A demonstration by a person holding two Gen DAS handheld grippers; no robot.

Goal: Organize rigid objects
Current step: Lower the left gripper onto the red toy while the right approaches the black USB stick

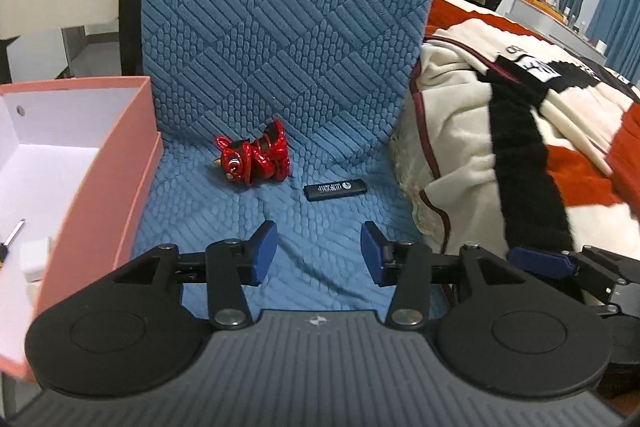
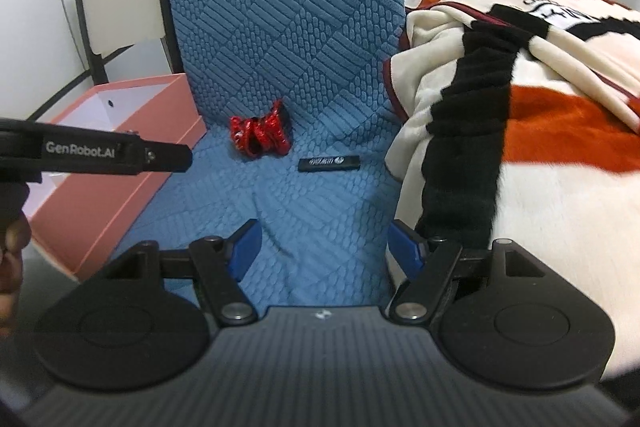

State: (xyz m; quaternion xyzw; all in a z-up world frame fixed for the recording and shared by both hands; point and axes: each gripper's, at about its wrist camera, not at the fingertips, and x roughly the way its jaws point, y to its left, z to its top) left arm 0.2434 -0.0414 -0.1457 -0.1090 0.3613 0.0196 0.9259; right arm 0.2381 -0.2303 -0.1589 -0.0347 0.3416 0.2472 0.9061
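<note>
A shiny red figurine lies on the blue quilted seat cushion, near the backrest. A black lighter-shaped stick lies just right of it. Both show in the right wrist view too: figurine, stick. A pink box with a white inside stands at the left, holding a small white block and a thin tool. My left gripper is open and empty, short of the stick. My right gripper is open and empty, also short of both objects.
A cream, red and black plush blanket is piled against the seat's right edge. The cushion's upright back rises behind the objects. The left gripper's body crosses in front of the pink box in the right wrist view.
</note>
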